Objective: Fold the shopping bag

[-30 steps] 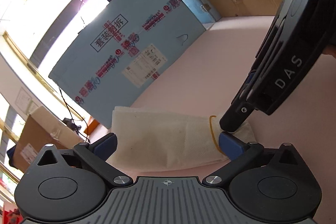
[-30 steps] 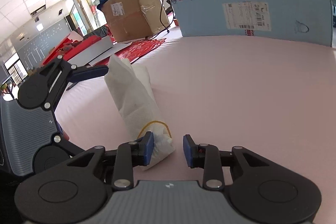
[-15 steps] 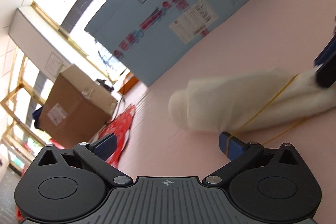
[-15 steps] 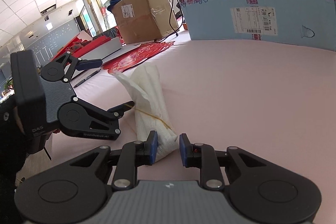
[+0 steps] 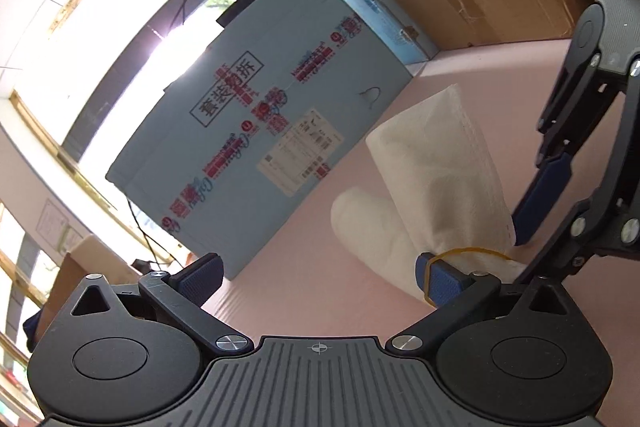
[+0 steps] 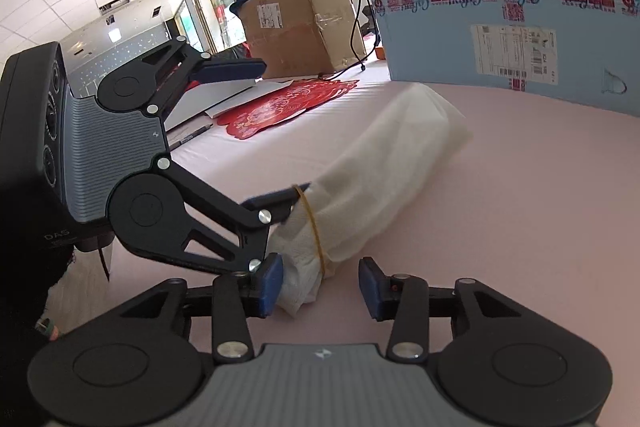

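The white shopping bag point(image 6: 384, 183) is rolled up into a long bundle and lies on the pink table point(image 6: 540, 227). It runs from the near middle of the right wrist view up toward 1 o'clock. A yellow rubber band point(image 6: 314, 227) goes around its near end and also loops over one blue finger point(image 6: 276, 197) of the left gripper point(image 5: 316, 275). That gripper's jaws stand wide apart and pinch nothing. The right gripper point(image 6: 320, 283) is opening. The bag's end sits between its jaws, against the left pad, but the other pad is clear of it. A big blue box point(image 6: 520, 7) stands behind the bag at 12 o'clock. A brown box point(image 6: 300, 23) and a red paper cutout point(image 6: 288, 103) are at 11 o'clock.
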### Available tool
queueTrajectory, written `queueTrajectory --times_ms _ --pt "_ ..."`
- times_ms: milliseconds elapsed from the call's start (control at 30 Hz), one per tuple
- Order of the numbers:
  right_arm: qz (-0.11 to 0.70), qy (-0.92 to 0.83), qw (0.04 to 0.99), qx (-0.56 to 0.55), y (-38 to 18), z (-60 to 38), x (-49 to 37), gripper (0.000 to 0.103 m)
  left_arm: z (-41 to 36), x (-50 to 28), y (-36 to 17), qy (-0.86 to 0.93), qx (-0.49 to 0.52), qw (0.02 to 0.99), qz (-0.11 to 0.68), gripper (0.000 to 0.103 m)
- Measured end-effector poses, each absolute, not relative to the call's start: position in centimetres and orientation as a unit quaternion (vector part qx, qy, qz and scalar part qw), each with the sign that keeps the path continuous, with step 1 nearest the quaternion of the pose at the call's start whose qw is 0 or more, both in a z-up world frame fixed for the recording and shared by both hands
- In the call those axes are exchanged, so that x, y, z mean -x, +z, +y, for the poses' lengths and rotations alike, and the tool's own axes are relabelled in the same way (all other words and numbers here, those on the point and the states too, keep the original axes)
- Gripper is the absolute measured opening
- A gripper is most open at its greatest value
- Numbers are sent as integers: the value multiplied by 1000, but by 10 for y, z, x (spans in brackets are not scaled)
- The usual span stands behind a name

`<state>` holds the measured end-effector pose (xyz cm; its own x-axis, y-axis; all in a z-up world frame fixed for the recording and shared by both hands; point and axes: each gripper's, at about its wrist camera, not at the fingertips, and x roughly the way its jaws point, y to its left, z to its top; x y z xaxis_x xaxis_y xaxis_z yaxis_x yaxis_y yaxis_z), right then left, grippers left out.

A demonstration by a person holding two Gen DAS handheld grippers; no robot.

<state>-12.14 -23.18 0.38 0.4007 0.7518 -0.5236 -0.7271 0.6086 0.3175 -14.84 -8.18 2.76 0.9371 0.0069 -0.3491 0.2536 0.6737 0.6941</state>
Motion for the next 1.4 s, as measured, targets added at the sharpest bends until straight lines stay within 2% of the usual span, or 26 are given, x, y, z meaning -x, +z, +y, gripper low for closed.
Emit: queueTrajectory --times_ms 133,200,267,333,400,500,667,800,867,900,967,1000,1133,1233,1400 --pt "341 441 830 -1 1 -228 120 46 -64 145 32 -85 -402 894 176 103" --pt "340 438 832 28 4 -222 123 46 -46 141 51 -109 -358 910 180 103" --pt "336 443 829 57 8 -215 127 40 -31 134 70 -125 -307 927 173 103" --pt "332 451 825 78 9 -212 131 37 -17 114 82 -132 -253 939 191 103" --pt "330 452 824 89 10 -210 133 38 -12 85 73 -161 -237 926 248 103" --pt "338 457 820 64 11 -216 127 38 -19 64 37 -193 -283 892 294 103" --pt "324 446 832 -58 25 -256 103 40 -18 74 25 -199 -289 899 261 103" --pt "333 403 850 -56 24 -247 76 40 -8 79 20 -201 -271 907 252 103" --pt "364 409 832 -83 10 -235 59 31 -3 81 19 -207 -260 911 242 103" --pt "375 414 824 -96 4 -229 53 16 1 82 17 -212 -253 913 238 103" --pt "378 412 825 -83 0 -219 52 13 12 85 17 -235 -236 913 237 103" --pt "375 402 834 -50 0 -213 53 7 21 87 18 -255 -228 908 240 103" --pt "357 384 851 23 4 -199 61 7 46 92 31 -286 -175 912 238 103" --pt "355 384 852 16 3 -199 59 7 50 90 35 -260 -148 933 200 103" --pt "341 397 852 2 9 -198 60 7 27 65 10 -179 -235 930 221 103"
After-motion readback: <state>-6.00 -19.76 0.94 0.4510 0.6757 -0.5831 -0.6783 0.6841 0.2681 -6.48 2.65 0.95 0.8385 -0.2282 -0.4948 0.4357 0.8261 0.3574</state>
